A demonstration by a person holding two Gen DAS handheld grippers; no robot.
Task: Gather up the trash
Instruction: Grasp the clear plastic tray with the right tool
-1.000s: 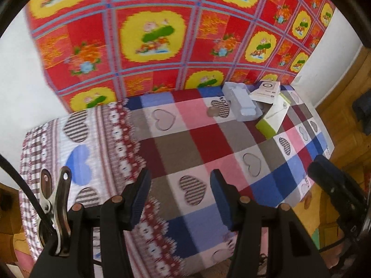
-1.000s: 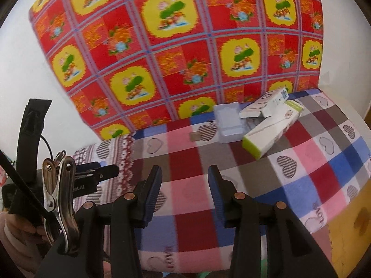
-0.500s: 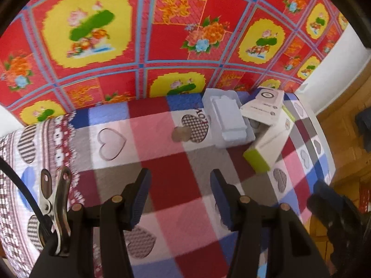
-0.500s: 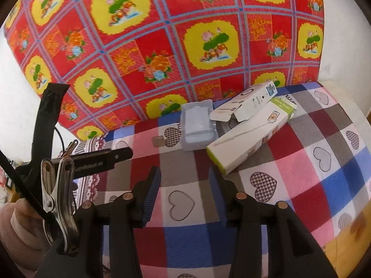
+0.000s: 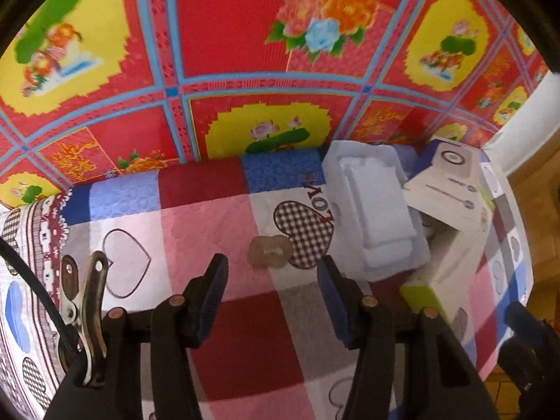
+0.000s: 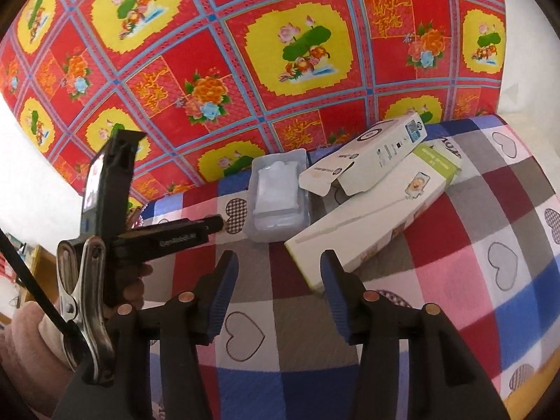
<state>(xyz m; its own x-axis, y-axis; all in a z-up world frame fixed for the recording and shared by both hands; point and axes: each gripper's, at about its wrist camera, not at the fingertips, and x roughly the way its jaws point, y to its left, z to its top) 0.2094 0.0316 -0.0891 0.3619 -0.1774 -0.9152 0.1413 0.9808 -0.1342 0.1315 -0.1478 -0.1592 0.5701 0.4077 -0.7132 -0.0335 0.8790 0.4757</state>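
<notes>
The left gripper [image 5: 272,292] is hanging over the quilt [image 5: 245,332] with its jaws apart and nothing between them; a small clear wrapper [image 5: 268,251], hard to make out against the pink square, is lying just beyond its pads. The right gripper [image 6: 278,294] is also gaping, its jaws having just been widening, nothing between them. Ahead of it the trash is sitting at the quilt's far edge by the red cloth [image 6: 280,70]: a clear tray [image 6: 278,197], a long box [image 6: 371,217] with a green end, and an open white box [image 6: 364,155] leaning across it (what is under it is hidden). In the right view the left gripper is reaching in, hiding the wrapper, with a hand [image 6: 136,287] partly showing behind the clip [image 6: 82,301].
</notes>
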